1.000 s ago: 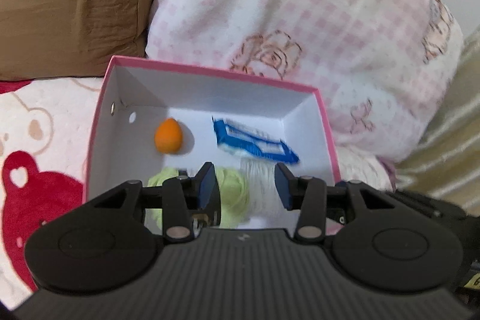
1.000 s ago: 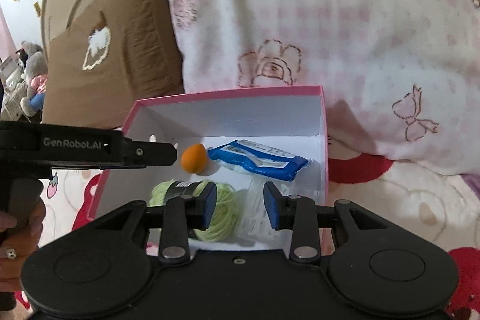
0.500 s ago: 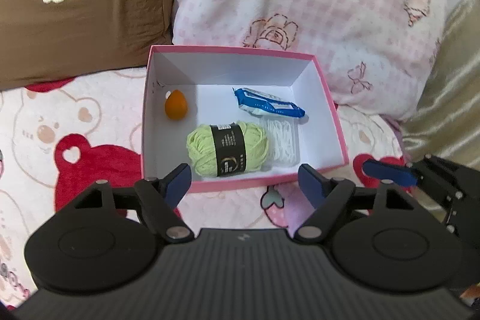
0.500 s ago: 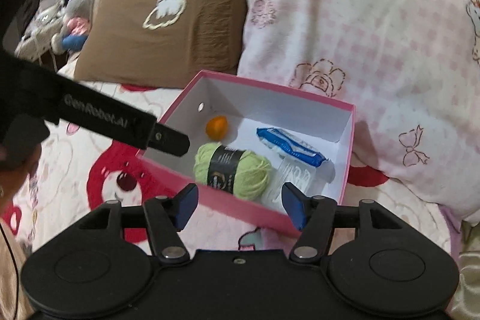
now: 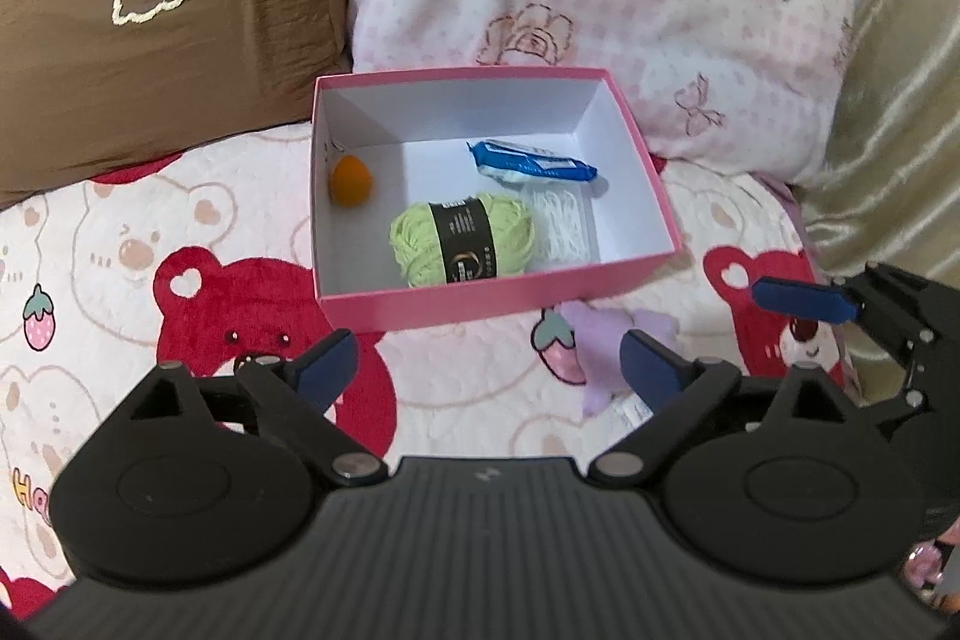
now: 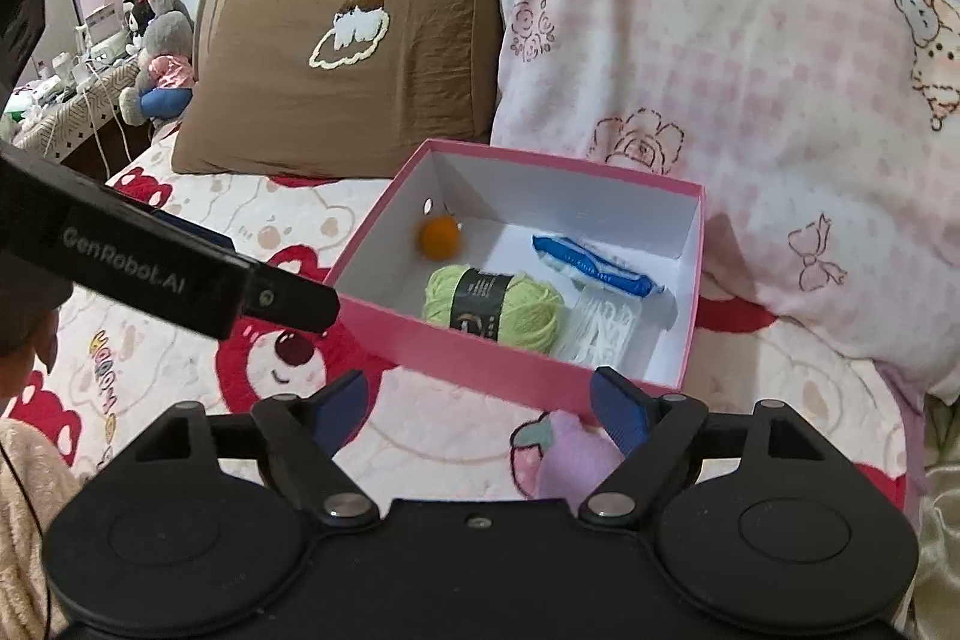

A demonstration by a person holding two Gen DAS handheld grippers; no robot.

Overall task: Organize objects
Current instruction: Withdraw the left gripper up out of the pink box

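While the left gripper (image 5: 489,367) hangs above the bed sheet (image 5: 120,250) in the left view, its jaws have just been opening and stand wide apart with nothing between them. Ahead sits the pink box (image 5: 480,301), and inside it lie a green ball of yarn (image 5: 462,238), a small orange ball (image 5: 350,172), a blue packet (image 5: 531,163) and a white bundle (image 5: 561,226). A purple soft toy (image 5: 606,346) lies on the sheet just in front of the box. Seen from the right view, the right gripper (image 6: 480,409) has also just been opening, and its jaws are apart and empty. The same purple toy (image 6: 576,451) lies near them, outside the box (image 6: 480,346). I think the putting-in step is done for the yarn. Next, one gripper likely needs to go down to the purple toy, close on it, and lift it into the box.
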